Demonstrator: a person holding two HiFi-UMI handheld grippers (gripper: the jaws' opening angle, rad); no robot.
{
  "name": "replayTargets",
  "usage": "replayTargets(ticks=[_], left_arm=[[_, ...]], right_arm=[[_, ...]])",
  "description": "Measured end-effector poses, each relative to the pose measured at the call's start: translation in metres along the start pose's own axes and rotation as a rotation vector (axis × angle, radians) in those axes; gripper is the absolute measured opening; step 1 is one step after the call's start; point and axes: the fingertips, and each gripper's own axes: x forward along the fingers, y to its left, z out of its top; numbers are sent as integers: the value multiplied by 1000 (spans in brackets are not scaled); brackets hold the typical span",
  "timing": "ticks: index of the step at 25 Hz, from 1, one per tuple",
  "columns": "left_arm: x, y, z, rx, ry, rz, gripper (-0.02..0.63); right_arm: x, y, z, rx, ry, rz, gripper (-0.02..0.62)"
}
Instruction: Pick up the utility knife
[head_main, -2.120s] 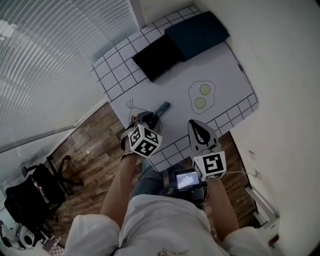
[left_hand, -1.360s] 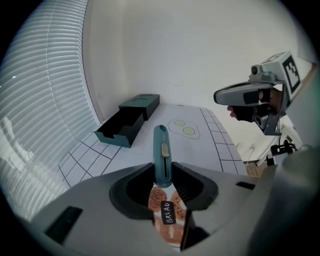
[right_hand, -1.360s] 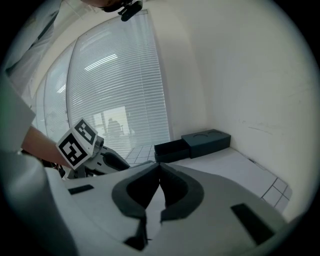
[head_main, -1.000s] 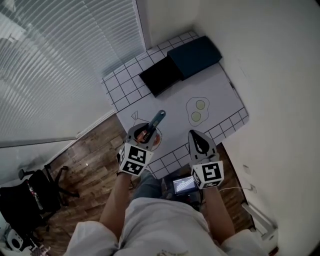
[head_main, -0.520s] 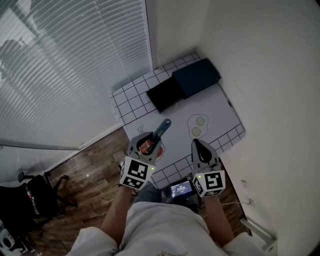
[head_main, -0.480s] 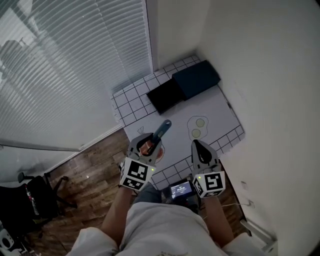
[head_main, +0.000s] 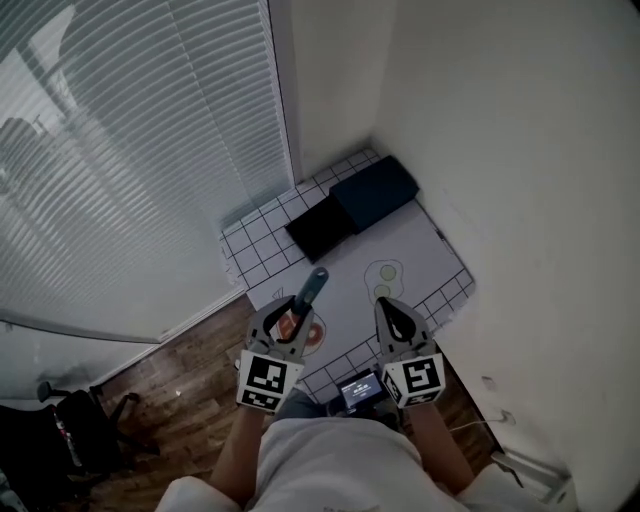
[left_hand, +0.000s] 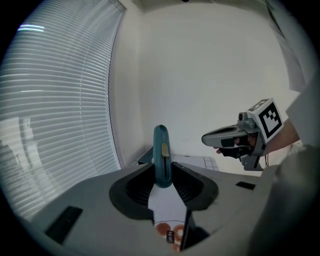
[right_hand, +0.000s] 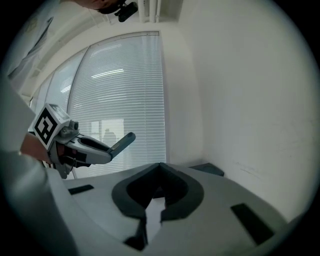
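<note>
Utility knife (left_hand: 161, 155) clamped between left gripper (left_hand: 162, 179) jaws, teal body pointing forward, high above white surface (head_main: 428, 248), right gripper (right_hand: 160, 169) jaws together, empty

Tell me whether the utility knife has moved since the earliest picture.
Yes. Clamped in the left gripper, the utility knife has come up off the white mat where it lay, and now points upward, clear of it.
</note>
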Motion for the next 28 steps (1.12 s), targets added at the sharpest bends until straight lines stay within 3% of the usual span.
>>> replayTargets(ticks=[14, 28], left_arm=[[-38, 24, 43, 12, -107, 68, 126], [-46, 24, 51, -1, -142, 55, 126]], right_arm=[[-2, -2, 38, -24, -55, -37, 6], [-2, 11, 50, -43, -82, -31, 6]])
